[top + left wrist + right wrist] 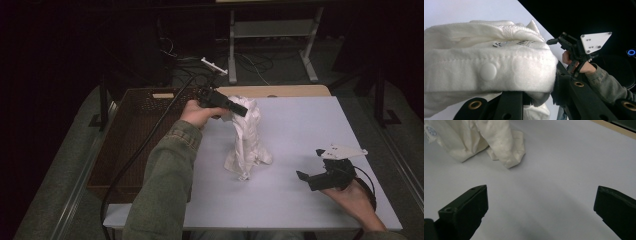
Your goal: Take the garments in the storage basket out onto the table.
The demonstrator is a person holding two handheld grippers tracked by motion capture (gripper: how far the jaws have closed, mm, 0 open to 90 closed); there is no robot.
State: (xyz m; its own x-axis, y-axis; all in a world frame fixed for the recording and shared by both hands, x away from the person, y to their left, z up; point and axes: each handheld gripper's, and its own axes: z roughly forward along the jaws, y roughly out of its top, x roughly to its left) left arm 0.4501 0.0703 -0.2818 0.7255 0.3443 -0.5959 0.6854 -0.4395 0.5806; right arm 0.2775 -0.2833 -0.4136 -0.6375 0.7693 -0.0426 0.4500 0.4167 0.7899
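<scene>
White snap-button garment [247, 137] pinched at its top by the left gripper [240, 109], jaws clamped tight on a thick fold of cloth near the far left of the table [310, 130]. Long axis close to upright: top end held aloft, bottom end crumpled on the tabletop, sleeves bunched toward the near side. In the left gripper view, a seamed band with a round snap [488, 71] spread across the clamped jaws. Right gripper [312, 167] low at the near right, jaws spread wide with nothing between them, well apart from the cloth. From that gripper, hanging lower end [506, 155] far and to the left, nearest free part for a second grasp. Brown basket [135, 125] just left of the table.
</scene>
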